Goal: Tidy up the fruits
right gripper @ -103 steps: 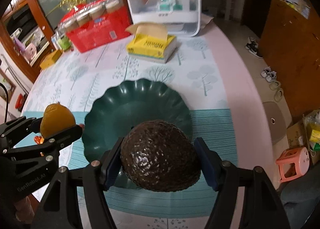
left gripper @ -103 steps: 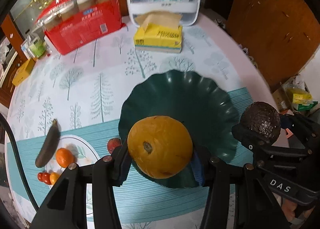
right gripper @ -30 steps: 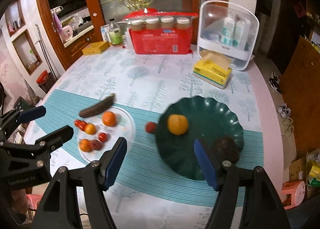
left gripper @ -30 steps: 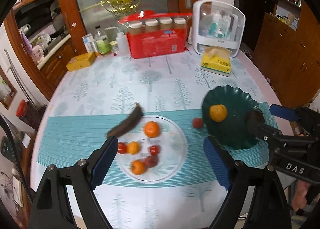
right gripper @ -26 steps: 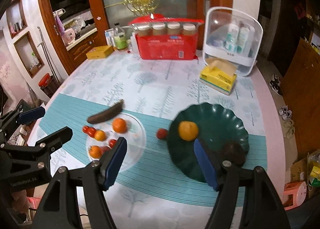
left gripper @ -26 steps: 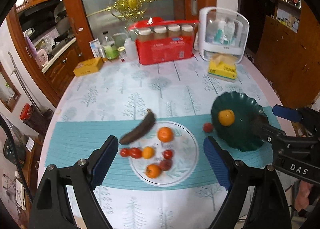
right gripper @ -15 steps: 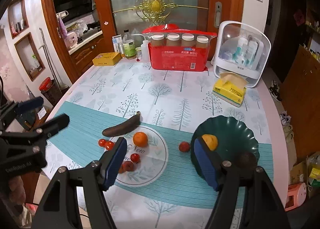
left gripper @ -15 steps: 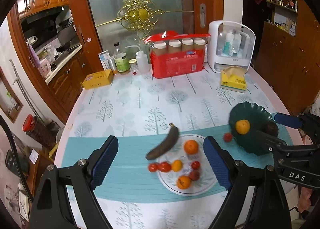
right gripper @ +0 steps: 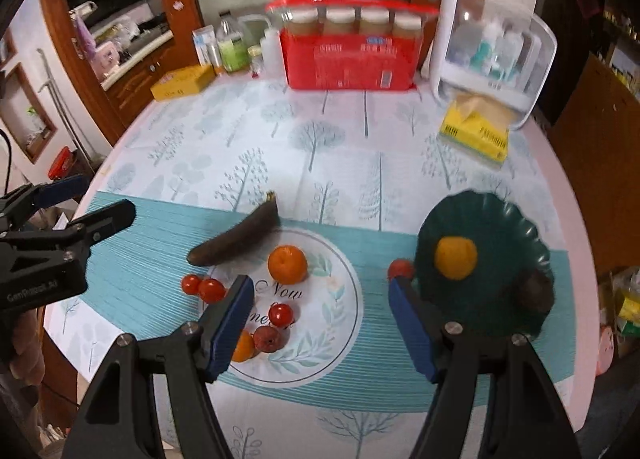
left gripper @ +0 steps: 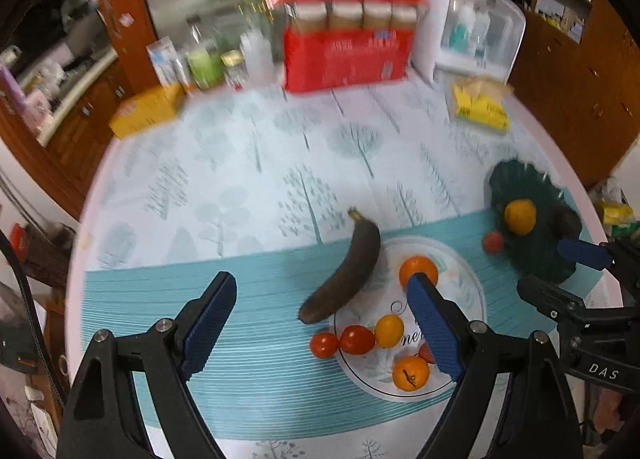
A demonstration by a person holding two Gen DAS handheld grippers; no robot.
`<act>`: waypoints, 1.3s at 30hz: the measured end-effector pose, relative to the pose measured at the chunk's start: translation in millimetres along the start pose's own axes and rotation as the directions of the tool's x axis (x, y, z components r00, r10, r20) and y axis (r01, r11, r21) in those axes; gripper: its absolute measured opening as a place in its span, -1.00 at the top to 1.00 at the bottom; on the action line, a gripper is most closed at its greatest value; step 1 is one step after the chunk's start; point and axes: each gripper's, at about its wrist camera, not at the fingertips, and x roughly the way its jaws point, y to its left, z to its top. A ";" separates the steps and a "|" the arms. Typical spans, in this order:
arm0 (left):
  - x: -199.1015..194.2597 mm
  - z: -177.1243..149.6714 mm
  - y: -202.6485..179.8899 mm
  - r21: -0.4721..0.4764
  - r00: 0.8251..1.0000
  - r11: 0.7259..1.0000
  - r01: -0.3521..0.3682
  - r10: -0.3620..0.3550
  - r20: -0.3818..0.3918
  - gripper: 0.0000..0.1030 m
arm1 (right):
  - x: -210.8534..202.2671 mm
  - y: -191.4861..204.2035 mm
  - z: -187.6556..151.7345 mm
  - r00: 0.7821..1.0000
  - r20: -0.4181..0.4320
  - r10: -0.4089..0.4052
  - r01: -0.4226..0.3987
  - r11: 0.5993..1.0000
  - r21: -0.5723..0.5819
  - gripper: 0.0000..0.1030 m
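Note:
A green scalloped bowl (right gripper: 508, 219) holds an orange fruit (right gripper: 456, 252) and a dark avocado (right gripper: 534, 289); the bowl also shows in the left wrist view (left gripper: 520, 189). A white plate (right gripper: 340, 319) carries an orange (right gripper: 287, 263), cherry tomatoes and small fruits. A blackened banana (right gripper: 236, 241) lies across the plate's far left rim, and also shows in the left wrist view (left gripper: 344, 273). A small red fruit (right gripper: 401, 269) sits between plate and bowl. My left gripper (left gripper: 320, 327) is open and empty above the banana's near end. My right gripper (right gripper: 320, 319) is open and empty above the plate.
At the table's back stand a red box of jars (right gripper: 352, 55), a white cosmetics case (right gripper: 496, 55), a yellow tissue pack (right gripper: 476, 133), bottles (right gripper: 232, 47) and a yellow box (right gripper: 182, 87). The round table's edge curves at left and right.
Both grippers let go of the orange fruit and the avocado into the green bowl, then rose and drew back. In the last half second they have come lower and leftward, over the plate and banana.

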 end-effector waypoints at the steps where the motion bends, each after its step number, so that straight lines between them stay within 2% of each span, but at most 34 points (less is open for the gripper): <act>1: 12.1 0.0 0.1 0.002 1.000 1.000 0.007 -0.007 -0.023 -0.68 | 9.1 0.9 0.6 1.000 -0.016 -0.003 0.003 1.000 0.005 -0.37; 8: 91.0 0.5 0.6 0.015 0.983 0.998 0.058 -0.054 -0.175 -0.68 | 72.7 8.8 6.0 0.994 -0.108 0.027 -0.027 1.000 0.007 -0.37; 12: 123.5 2.9 1.0 0.025 0.972 0.998 0.060 -0.053 -0.228 -0.68 | 108.4 11.4 9.5 0.988 -0.148 0.034 -0.033 0.999 0.008 -0.37; 17: 152.3 5.2 0.4 0.029 0.963 0.997 0.067 -0.057 -0.262 -0.58 | 139.5 9.7 10.6 0.983 -0.173 0.063 -0.061 0.998 0.015 -0.37; 19: 158.0 5.8 1.7 0.013 0.956 0.995 0.104 -0.096 -0.276 -0.58 | 146.0 2.6 9.4 0.979 -0.166 0.121 -0.113 0.992 0.053 -0.37; 24: 166.9 6.5 1.0 0.006 0.946 0.990 0.140 -0.132 -0.295 -0.58 | 154.3 -4.9 11.4 0.966 -0.149 0.209 -0.199 0.977 0.079 -0.35; 26: 169.8 5.6 2.5 -0.001 0.941 0.987 0.160 -0.153 -0.304 -0.56 | 158.4 -6.0 11.2 0.954 -0.152 0.260 -0.248 0.965 0.089 -0.29; 28: 172.7 6.7 3.8 -0.006 0.937 0.985 0.172 -0.166 -0.307 -0.53 | 162.2 -7.3 9.9 0.934 -0.156 0.322 -0.308 0.945 0.107 -0.14; 30: 171.5 6.4 3.4 -0.006 0.936 0.982 0.186 -0.179 -0.302 -0.43 | 166.1 -6.6 9.6 0.911 -0.162 0.379 -0.363 0.924 0.124 0.02; 32: 169.2 5.8 1.9 -0.004 0.931 0.977 0.215 -0.206 -0.302 -0.14 | 169.4 -3.4 9.2 0.893 -0.172 0.416 -0.398 0.908 0.130 0.12; 33: 168.3 5.4 -0.7 -0.004 0.928 0.974 0.228 -0.219 -0.302 -0.05 | 169.7 -1.2 8.9 0.888 -0.175 0.426 -0.409 0.904 0.127 0.21; 34: 166.7 5.5 -4.1 -0.002 0.924 0.970 0.242 -0.232 -0.303 0.13 | 169.7 1.7 8.7 0.885 -0.178 0.430 -0.415 0.902 0.120 0.24; 37: 162.6 3.3 -13.2 0.023 0.930 0.971 0.238 -0.221 -0.294 0.20 | 166.7 5.7 8.6 0.894 -0.171 0.413 -0.402 0.910 0.100 0.27; 39: 159.4 1.4 -19.6 0.060 0.940 0.974 0.218 -0.194 -0.281 0.23 | 162.3 7.6 7.4 0.912 -0.162 0.377 -0.369 0.926 0.077 0.27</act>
